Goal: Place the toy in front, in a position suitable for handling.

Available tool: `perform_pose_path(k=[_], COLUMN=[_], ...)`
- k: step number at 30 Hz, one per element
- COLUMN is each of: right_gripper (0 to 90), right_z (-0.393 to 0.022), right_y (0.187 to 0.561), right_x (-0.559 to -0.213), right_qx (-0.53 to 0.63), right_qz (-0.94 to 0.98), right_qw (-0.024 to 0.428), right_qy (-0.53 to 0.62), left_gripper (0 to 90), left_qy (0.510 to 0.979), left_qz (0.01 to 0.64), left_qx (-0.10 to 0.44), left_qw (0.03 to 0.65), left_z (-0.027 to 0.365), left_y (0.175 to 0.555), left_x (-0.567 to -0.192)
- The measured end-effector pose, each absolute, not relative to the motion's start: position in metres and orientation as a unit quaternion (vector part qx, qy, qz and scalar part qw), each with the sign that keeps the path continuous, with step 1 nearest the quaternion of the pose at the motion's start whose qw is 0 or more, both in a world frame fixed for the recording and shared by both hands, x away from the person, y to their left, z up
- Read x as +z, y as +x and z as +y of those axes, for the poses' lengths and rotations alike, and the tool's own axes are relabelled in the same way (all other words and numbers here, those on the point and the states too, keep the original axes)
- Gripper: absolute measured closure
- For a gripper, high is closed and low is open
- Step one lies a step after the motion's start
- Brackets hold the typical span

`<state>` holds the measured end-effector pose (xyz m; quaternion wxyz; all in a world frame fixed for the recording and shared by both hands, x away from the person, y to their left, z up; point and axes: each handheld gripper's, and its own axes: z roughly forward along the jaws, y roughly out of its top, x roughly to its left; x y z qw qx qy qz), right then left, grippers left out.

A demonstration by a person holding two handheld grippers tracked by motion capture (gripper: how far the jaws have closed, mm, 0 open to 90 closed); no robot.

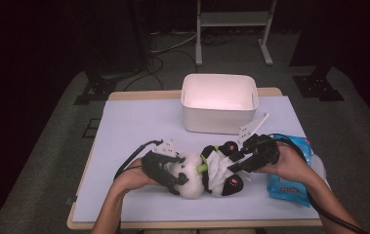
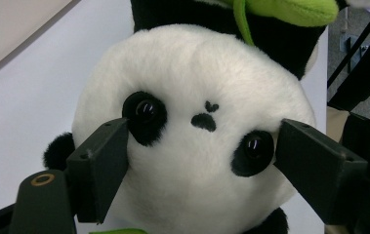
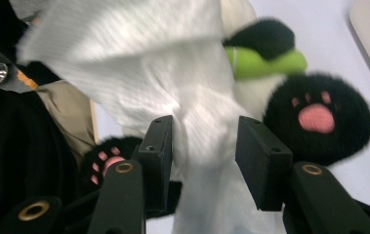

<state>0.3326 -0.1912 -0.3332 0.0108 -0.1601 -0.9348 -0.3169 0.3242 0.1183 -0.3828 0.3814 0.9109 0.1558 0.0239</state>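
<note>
A panda plush (image 1: 192, 185) lies on its back on the pale table sheet (image 1: 138, 126), with a green bamboo piece (image 1: 201, 167) at its neck. My left gripper (image 1: 180, 178) is shut on its head; in the left gripper view the jaws of the left gripper (image 2: 202, 141) press both sides of the plush's white face (image 2: 192, 73). A white tissue (image 1: 215, 168) is draped over the belly. My right gripper (image 1: 231, 163) hovers over it from the right. In the right gripper view the right gripper (image 3: 204, 131) has its jaws parted, the tissue (image 3: 138, 53) bunched loosely between them, beside a black paw (image 3: 319, 117).
A white bin (image 1: 219, 124) stands at the back middle of the table. A blue pack of wipes (image 1: 290, 185) lies under the right forearm at the table's right edge. Cables trail from both grippers toward the front edge.
</note>
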Motion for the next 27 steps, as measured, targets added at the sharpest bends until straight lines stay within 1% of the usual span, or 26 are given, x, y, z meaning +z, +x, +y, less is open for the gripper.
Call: perform_pose_path(k=[7, 8, 10, 11, 12, 15, 21, 24, 26, 27], right_gripper=[55.6, 58.0, 66.1, 74.7, 79.2, 83.7, 83.8, 83.3, 81.9, 79.5], right_z=[-0.2, -0.2, -0.199, -0.198, -0.198, -0.198, -0.197, -0.191, -0.184, -0.179], right_y=[0.337, 0.338, 0.338, 0.338, 0.337, 0.337, 0.333, 0.333, 0.335, 0.335], right_x=[-0.349, -0.352, -0.356, -0.356, -0.356, -0.351, -0.335, -0.331, -0.332, -0.333], right_qx=[-0.312, -0.313, -0.312, -0.31, -0.31, -0.303, -0.312, -0.314, -0.315, -0.311], right_qz=[-0.931, -0.931, -0.931, -0.932, -0.933, -0.937, -0.936, -0.936, -0.936, -0.938], right_qw=[0.023, 0.027, 0.029, 0.025, 0.021, 0.017, -0.003, -0.006, 0.003, 0.002], right_qy=[-0.186, -0.189, -0.188, -0.185, -0.18, -0.175, -0.162, -0.158, -0.154, -0.152], left_gripper=[20.3, 20.2, 20.2, 20.2, 20.2, 20.2, 20.2, 20.2, 20.2, 20.2], left_qy=[0.911, 0.91, 0.91, 0.91, 0.91, 0.91, 0.911, 0.911, 0.911, 0.911], left_qz=[0.156, 0.157, 0.157, 0.157, 0.157, 0.157, 0.156, 0.157, 0.157, 0.157], left_qx=[0.025, 0.025, 0.025, 0.025, 0.024, 0.024, 0.024, 0.025, 0.025, 0.025], left_qw=[0.382, 0.383, 0.383, 0.383, 0.383, 0.383, 0.381, 0.381, 0.381, 0.381], left_z=[0.118, 0.118, 0.118, 0.118, 0.118, 0.118, 0.118, 0.118, 0.118, 0.118], left_y=[0.324, 0.324, 0.324, 0.324, 0.324, 0.323, 0.324, 0.323, 0.323, 0.323], left_x=[-0.383, -0.383, -0.383, -0.383, -0.383, -0.383, -0.383, -0.383, -0.383, -0.383])
